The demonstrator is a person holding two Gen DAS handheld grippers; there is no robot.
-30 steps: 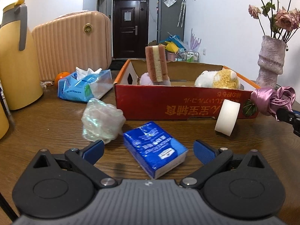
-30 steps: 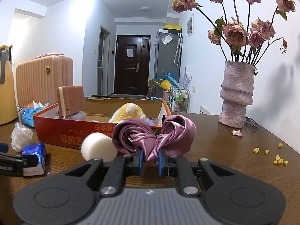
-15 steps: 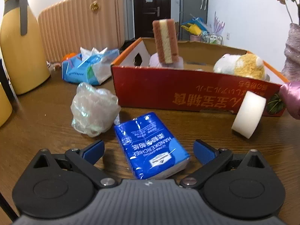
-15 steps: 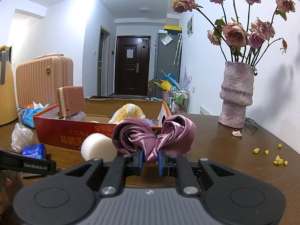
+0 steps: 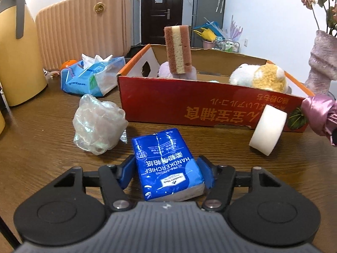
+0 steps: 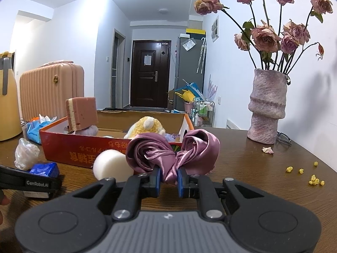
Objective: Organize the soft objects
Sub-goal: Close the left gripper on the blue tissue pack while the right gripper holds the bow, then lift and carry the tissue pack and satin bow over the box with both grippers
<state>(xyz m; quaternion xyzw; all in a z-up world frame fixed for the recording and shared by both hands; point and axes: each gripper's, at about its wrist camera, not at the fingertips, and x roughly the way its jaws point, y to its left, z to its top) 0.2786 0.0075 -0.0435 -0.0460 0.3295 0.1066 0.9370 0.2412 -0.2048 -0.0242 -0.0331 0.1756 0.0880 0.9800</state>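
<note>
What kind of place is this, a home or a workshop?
Most likely a home: a suitcase beside a wooden table, a vase of dried roses, and an entrance door down the hall.

1. We read "ULTRA-STRONG HANDKERCHIEF" upside down on the blue tissue pack, plus Chinese characters and a small "100" badge.
2. We read "GenRobot.AI" on the left gripper, right wrist view.
3. The red cardboard box carries large gold upside-down characters we cannot make out.

The left gripper is closing on the blue tissue pack lying on the table.
</note>
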